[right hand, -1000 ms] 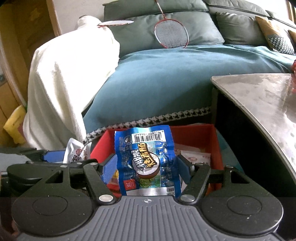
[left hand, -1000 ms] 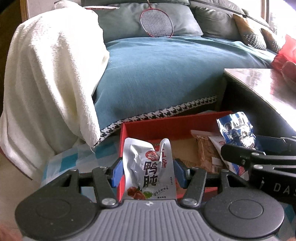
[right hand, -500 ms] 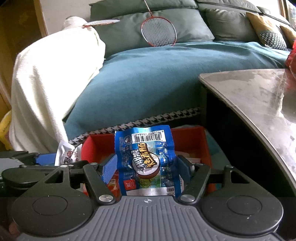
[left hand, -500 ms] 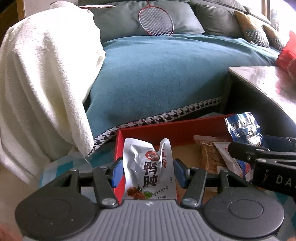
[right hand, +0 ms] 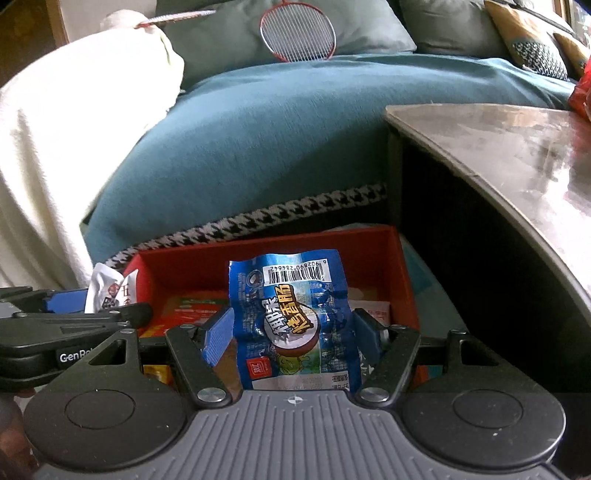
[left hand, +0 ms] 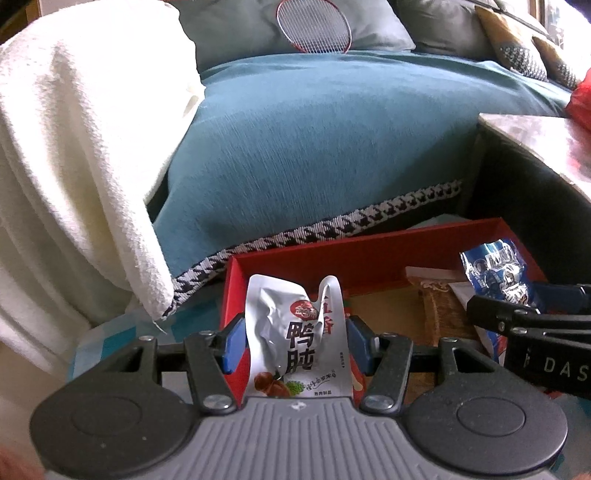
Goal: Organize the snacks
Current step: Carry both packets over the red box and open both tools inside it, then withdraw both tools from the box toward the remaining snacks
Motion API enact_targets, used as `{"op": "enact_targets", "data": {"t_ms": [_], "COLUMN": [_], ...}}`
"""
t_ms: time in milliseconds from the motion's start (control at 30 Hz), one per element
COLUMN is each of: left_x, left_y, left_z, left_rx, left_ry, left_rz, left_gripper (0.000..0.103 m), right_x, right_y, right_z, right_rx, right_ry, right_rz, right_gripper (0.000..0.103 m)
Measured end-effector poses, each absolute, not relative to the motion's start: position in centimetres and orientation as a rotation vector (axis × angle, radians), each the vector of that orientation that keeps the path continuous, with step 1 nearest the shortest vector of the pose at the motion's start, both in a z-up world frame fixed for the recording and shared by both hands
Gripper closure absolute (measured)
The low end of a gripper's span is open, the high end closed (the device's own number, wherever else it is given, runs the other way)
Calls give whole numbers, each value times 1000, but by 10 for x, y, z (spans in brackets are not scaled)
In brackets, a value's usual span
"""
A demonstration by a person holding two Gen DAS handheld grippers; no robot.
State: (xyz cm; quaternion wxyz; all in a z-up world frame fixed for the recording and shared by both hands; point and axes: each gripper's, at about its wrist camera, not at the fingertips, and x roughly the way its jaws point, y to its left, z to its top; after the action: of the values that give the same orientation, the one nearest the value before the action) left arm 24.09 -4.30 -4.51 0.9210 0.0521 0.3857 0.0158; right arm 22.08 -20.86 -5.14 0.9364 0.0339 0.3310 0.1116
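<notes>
My left gripper [left hand: 293, 341] is shut on a silver-white snack packet [left hand: 295, 332] and holds it over the near left corner of a red box [left hand: 369, 254] on the floor. My right gripper [right hand: 291, 332] is shut on a blue snack packet [right hand: 291, 314] and holds it above the same red box [right hand: 400, 273]. Each gripper shows in the other's view: the right one with the blue packet [left hand: 495, 273] at the right, the left one with the white packet [right hand: 110, 291] at the left. Several other snack packets [left hand: 439, 314] lie inside the box.
A teal-covered sofa [left hand: 332, 147] stands right behind the box, with a white blanket [left hand: 74, 166] draped at the left and a badminton racket [right hand: 297, 35] on its cushions. A dark table with a glossy top [right hand: 498, 147] stands close at the right.
Both grippers have moved closer to and lower over the red box, still holding their packets. The box and sofa now look nearer in both views.
</notes>
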Motion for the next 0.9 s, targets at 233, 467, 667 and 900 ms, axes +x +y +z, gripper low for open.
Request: {"op": "enact_targets", "data": {"t_ms": [233,467,667,900], "left_x": [254,259,253,239], "left_y": [-45,-47,-52,-48], "left_z": [-59,-68,-66,-55], "left_rx": [110,115,146,128], "left_ry": [829,870,855,842], "left_rz": [33,25,30,34], "left_gripper": [53,50,40,40], "right_x": [234,242,239,231], "right_y": [-209,-206,-207,-206], "right_z": [-65,-75,-69,-60], "right_rx": [58,24,25,27], "right_ry": [713,760,740,722], "right_rz": [213,184,174,176], "right_gripper": [28,25,19,17]}}
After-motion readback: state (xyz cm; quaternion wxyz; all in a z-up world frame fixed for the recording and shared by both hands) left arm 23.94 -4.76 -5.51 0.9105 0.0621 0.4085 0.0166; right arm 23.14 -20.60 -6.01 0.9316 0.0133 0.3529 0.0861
